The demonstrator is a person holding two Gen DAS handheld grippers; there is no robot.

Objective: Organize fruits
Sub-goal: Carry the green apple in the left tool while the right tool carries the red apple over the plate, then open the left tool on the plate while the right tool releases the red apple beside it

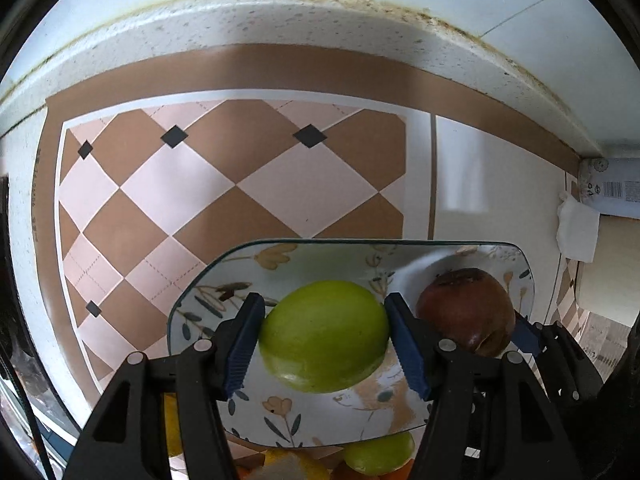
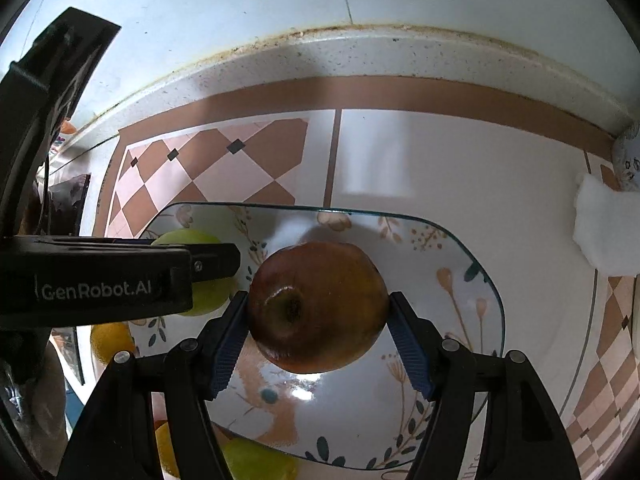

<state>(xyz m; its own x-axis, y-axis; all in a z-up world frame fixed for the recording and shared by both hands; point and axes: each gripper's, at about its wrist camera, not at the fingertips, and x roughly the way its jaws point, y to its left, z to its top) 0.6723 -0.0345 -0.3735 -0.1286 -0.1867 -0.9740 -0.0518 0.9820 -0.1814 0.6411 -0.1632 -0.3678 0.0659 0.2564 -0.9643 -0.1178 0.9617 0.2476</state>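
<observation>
both fruits are being set on the flowered plate [image 1: 520,276]: left gripper [image 1: 324,332] fingers grasping the green apple [image 1: 324,336]; right gripper [image 2: 318,330] fingers loosened around the red apple [image 2: 316,304]. next, release and lift clear.

A checkered brown-and-pink mat [image 1: 224,184] covers the speckled counter [image 1: 304,20], with a white tissue [image 2: 606,228] lying off right.

Green apple [image 1: 324,336]: bright yellow-green, plain. Red apple [image 2: 316,306]: dark red-brown, glossy. Plate [image 2: 460,264]: white with beige flowers and dark teal leaves. Mat [image 1: 240,184]: tan and pale pink diamond check, small black diamonds, white edging, tan border. Desk [image 1: 280,24]: white with dark speckles. Gripper pads [image 1: 244,344]: blue, on black arms.
</observation>
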